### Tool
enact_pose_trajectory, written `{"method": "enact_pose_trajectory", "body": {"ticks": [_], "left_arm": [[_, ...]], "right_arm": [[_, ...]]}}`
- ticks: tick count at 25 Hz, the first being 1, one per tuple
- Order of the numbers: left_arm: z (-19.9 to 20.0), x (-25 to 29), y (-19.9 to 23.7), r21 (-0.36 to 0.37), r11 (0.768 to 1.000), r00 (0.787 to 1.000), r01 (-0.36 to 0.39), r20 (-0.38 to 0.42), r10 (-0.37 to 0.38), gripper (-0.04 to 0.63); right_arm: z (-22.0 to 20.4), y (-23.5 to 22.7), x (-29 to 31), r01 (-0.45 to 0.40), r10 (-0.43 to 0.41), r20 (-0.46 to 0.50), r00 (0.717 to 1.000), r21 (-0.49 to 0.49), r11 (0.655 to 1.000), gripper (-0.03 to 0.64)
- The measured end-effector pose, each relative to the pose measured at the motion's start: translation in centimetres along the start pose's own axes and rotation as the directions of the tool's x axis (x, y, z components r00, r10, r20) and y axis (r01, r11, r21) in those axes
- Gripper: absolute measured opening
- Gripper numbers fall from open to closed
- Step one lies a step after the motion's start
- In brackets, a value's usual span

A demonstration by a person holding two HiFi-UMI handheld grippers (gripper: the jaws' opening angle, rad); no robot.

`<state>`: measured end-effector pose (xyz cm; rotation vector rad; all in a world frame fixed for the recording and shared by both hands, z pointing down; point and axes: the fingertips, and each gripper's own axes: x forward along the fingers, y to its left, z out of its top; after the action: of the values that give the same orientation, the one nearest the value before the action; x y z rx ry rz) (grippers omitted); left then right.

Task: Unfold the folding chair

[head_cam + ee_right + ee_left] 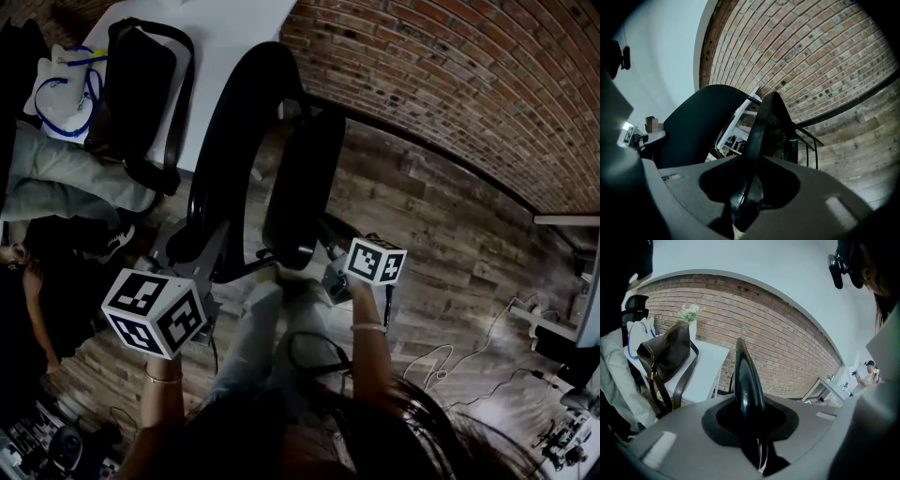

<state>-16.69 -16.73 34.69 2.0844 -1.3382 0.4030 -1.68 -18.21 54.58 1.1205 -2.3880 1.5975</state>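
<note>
The folding chair (234,159) is stood on the wood floor (450,234), near its edge under the brick wall, beside a white table (225,37). L gripper (751,437) is clamped part-closed on the backrest (743,376) edge, R gripper (745,192) likewise on the seat (761,126) edge. Seat should be swung away w/ backrest kept steady. Counted: 1 chair, 2 grippers, 1 table, 1 brown bag (141,75).

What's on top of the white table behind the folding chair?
A dark handbag sits on the white table, with a small vase of flowers behind it. The bag hides the vase's base and the tabletop behind; the folding chair covers the table's near edge.
</note>
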Motion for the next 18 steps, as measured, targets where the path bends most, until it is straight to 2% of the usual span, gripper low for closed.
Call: {"method": "enact_pose_trajectory", "body": {"ticks": [18], "left_arm": [[-0.6,0.4,1.3,-0.016,1.000,1.000,0.025,-0.002,-0.025,0.075]], "right_arm": [[0.4,-4.1,-3.6,0.075,-0.075,0.039,0.996,-0.007,0.997,0.103]]}}
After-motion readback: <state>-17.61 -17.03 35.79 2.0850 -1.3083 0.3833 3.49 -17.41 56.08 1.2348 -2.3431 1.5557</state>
